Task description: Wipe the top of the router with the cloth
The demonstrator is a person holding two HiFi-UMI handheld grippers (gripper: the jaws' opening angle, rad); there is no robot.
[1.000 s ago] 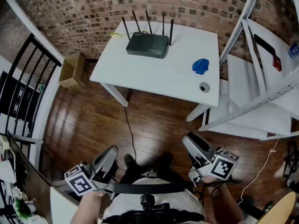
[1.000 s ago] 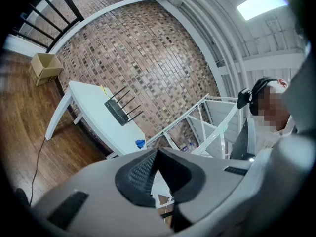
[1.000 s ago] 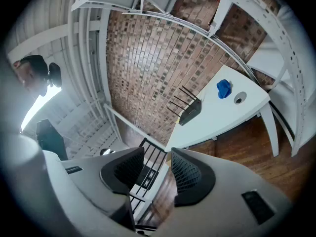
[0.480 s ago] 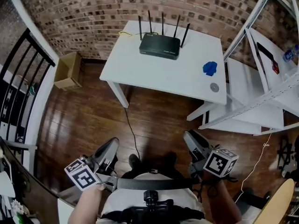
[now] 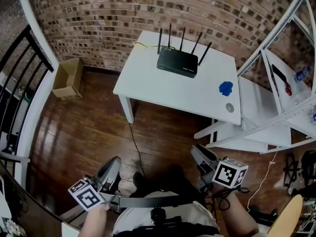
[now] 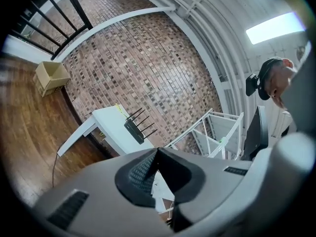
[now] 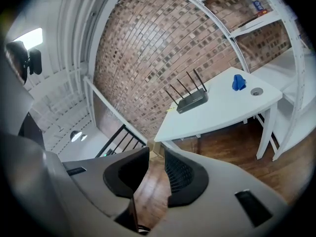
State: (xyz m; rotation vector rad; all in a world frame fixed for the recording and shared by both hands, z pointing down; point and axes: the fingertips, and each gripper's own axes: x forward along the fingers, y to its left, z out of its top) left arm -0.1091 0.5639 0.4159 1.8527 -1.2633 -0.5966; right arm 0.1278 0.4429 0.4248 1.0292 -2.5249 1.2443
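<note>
Low over the floor (image 5: 89, 127), short of the worktop (image 5: 158, 85), the left tongs (image 6: 157, 152) sit pressed together. The right tongs (image 7: 157, 154), slightly spread and empty, have just been closing. The cloth (image 5: 226, 88) lies by the worktop's right edge, the router (image 5: 177, 62) at its back edge. Soft and light, the cloth should pinch easily at a raised fold.

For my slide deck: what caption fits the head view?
Black five-antenna router and crumpled blue cloth on a white table against a brick wall, wooden floor below.
</note>
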